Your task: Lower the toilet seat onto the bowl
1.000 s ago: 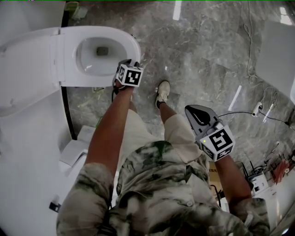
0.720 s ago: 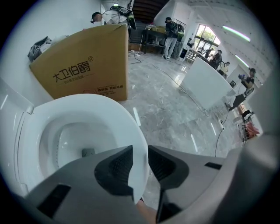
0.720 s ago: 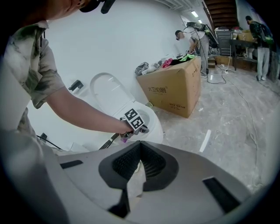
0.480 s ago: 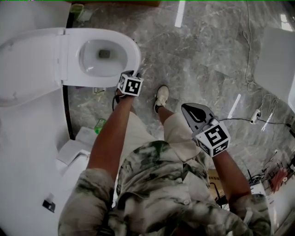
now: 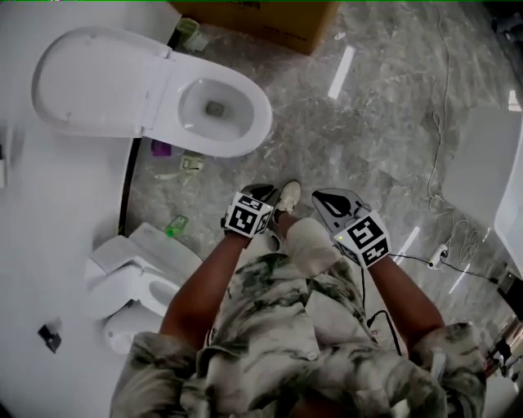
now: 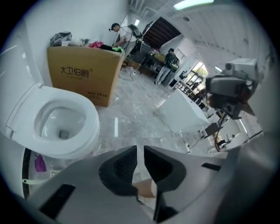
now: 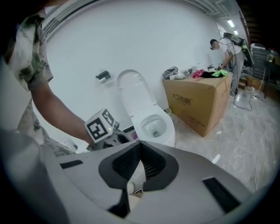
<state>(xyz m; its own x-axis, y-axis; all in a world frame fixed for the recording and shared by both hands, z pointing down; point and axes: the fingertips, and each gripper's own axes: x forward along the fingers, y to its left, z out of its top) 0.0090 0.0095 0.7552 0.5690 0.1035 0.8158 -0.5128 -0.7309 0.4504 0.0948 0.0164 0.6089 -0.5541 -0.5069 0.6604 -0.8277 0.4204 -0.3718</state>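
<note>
Two grippers hung low over the grey marble floor in the head view, the left gripper and the right gripper on either side of the person's shoe. Both were well apart from the toilet. The toilet seat lay flat on the bowl at the floor's edge along the white wall, with the lid tipped back against that wall. A cardboard box stood at the floor's far edge just past the toilet, and a smaller white fixture sat at the same wall edge, nearer the person.

From the left gripper view, the jaws were drawing together with only a slim gap left. Nothing stood between them; floor and a bit of the person's leg showed behind. The toilet was off to the left, seat down, with the box behind it.

From the right gripper view, the jaws met at their tips and held nothing. Beyond them showed the left gripper's marker cube, the upright lid, the lowered seat and the box to the right.
</note>
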